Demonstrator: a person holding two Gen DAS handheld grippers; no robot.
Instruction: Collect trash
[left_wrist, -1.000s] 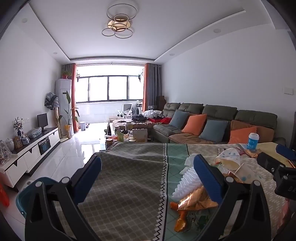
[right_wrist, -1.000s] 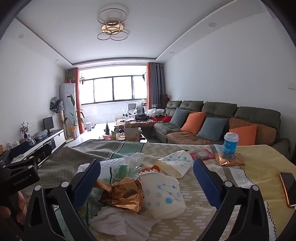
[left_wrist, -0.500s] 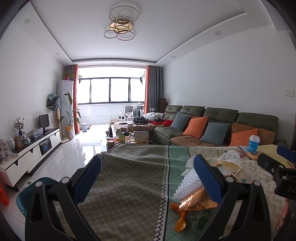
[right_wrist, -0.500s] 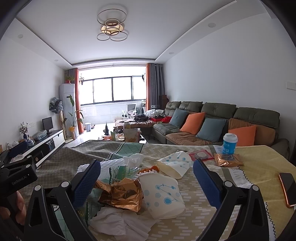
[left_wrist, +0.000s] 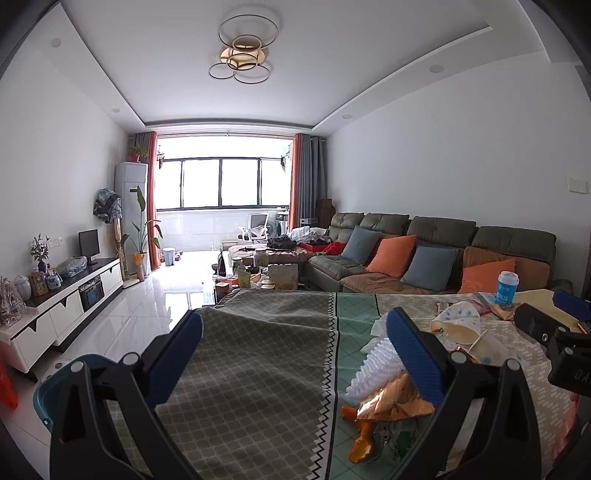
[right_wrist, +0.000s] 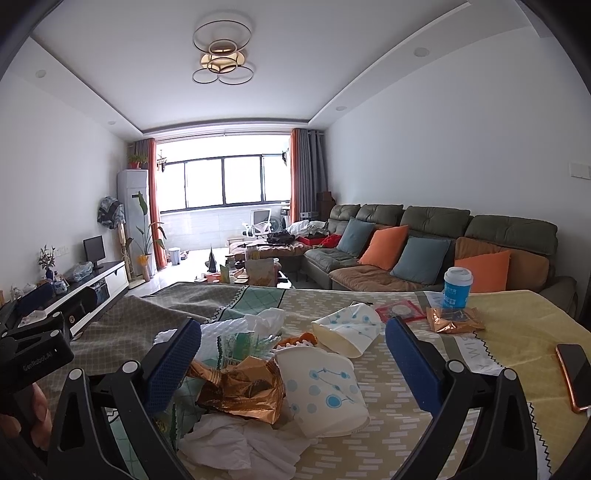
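A heap of trash lies on the cloth-covered table (right_wrist: 498, 332): two crushed paper cups (right_wrist: 325, 387) with blue dots, a copper foil wrapper (right_wrist: 240, 387), white tissues (right_wrist: 236, 446) and white foam netting (right_wrist: 221, 328). My right gripper (right_wrist: 291, 358) stands open just above and in front of this heap, holding nothing. My left gripper (left_wrist: 295, 350) is open over the olive part of the cloth, with the foil wrapper (left_wrist: 391, 398) and foam netting (left_wrist: 376, 358) beside its right finger. Each gripper shows at the edge of the other's view.
A blue paper cup with a lid (right_wrist: 457, 288), a second foil wrapper (right_wrist: 452, 319) and a red packet (right_wrist: 400, 310) sit farther back. A phone (right_wrist: 576, 373) lies at the right edge. A teal bin (left_wrist: 55, 384) stands on the floor left of the table. Sofa behind.
Both grippers have stayed open and almost in place; the left view has tilted up very slightly. The trash has not moved.
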